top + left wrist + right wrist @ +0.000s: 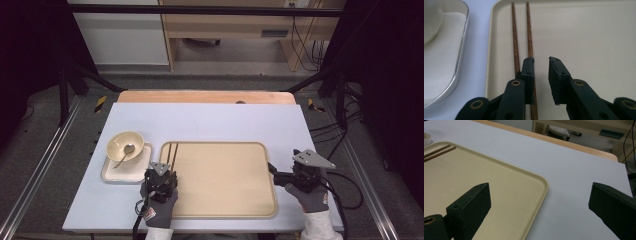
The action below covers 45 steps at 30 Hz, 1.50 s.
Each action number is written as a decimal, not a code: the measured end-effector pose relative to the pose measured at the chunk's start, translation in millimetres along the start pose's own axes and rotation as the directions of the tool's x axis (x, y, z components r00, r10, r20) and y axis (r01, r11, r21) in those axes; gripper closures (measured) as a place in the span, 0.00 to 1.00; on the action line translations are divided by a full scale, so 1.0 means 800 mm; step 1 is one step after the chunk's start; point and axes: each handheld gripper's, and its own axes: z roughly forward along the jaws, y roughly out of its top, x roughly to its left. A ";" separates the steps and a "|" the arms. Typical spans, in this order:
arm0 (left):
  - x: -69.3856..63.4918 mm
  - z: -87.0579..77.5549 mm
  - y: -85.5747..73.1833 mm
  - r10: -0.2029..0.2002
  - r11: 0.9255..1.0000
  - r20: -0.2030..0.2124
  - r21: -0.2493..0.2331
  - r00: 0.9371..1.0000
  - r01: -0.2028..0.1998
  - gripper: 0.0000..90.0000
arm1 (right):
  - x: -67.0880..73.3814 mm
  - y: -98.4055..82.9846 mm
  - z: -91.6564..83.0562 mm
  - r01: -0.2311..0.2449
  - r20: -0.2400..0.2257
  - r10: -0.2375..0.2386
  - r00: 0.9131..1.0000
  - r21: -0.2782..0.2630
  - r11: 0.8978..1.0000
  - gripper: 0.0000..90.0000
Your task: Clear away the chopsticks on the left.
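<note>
Two brown wooden chopsticks (pixel 172 154) (pixel 515 37) (pixel 439 152) lie side by side along the left edge of a beige tray (pixel 225 180) (pixel 586 37) (pixel 499 182). My left gripper (pixel 167 174) (pixel 541 62) hovers low over their near ends. Its jaws stand slightly apart with nothing between the pads, and the chopsticks run under and beside the left jaw. My right gripper (pixel 275 176) (pixel 539 188) rests at the tray's right rim with its jaws wide open, one over the tray and one over the table, and nothing between them.
Left of the beige tray, a cream bowl (pixel 125 145) (pixel 430 22) holding a spoon (pixel 126 152) sits on a small white tray (pixel 127 170) (pixel 454 62). A pale blue mat (pixel 210 120) covers the table, with a wooden edge (pixel 205 96) at the far side.
</note>
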 end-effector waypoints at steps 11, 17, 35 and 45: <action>0.013 -0.029 0.020 0.109 0.989 0.153 -0.111 0.982 -0.093 0.64 | -0.002 0.001 -0.004 -0.013 0.001 0.013 1.000 -0.009 1.000 0.04; 0.026 -0.041 0.033 0.203 0.974 0.236 -0.152 0.950 -0.170 0.49 | -0.004 0.001 -0.007 -0.024 0.005 0.024 1.000 -0.016 1.000 0.04; 0.084 -0.069 0.030 0.308 0.945 0.293 -0.206 0.905 -0.255 0.35 | -0.007 0.002 -0.013 -0.035 0.020 0.036 0.999 -0.038 0.999 0.00; 0.110 -0.066 0.014 0.307 0.946 0.256 -0.189 0.917 -0.264 0.33 | -0.010 0.000 -0.010 -0.034 0.050 0.036 0.998 -0.024 0.999 0.02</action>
